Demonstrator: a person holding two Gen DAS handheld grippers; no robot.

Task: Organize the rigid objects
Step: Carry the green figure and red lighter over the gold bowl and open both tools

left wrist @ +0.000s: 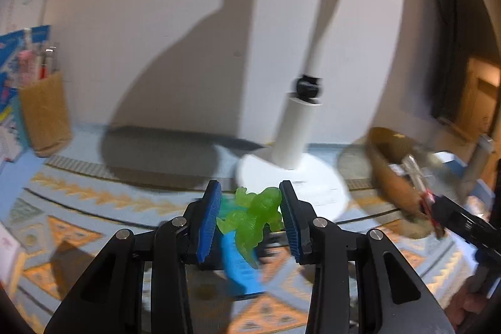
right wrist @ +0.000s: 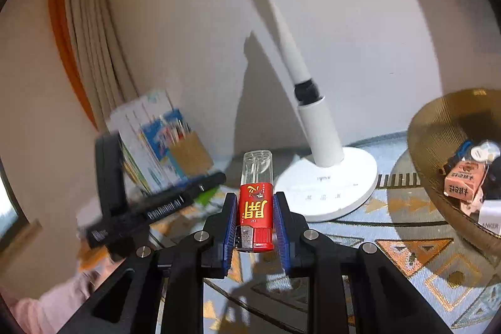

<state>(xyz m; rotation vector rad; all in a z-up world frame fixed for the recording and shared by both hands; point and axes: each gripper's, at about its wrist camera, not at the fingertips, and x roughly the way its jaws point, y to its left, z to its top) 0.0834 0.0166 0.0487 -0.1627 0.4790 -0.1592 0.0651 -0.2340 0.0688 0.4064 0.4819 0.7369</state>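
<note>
Right hand-held gripper (right wrist: 254, 219) clamped on a lighter (right wrist: 256, 202), pads against its red-labelled body, metal head back toward the camera, clear tank jutting forward past the fingertips. Long axis running straight ahead along the fingers, so the tank end leads. Bowl (right wrist: 438, 127), amber and already holding small boxes, off to the right of the lighter and close by, rim at about the lighter's height in the right wrist view. Lamp (right wrist: 325, 177) base between, slightly left of that line.

Left hand-held gripper (left wrist: 250, 218) narrowly parted and closed on a green toy (left wrist: 253, 218), held clear of the tabletop (left wrist: 94, 202); a blue box (left wrist: 241, 268) lying blurred beneath. From the left wrist view, the same bowl far right with the right hand-held gripper just before it.

Nearer the bowl by far: the right hand. Probably next: swing right, tip the tank end over the rim, release. Risk: clipping the rim.
</note>
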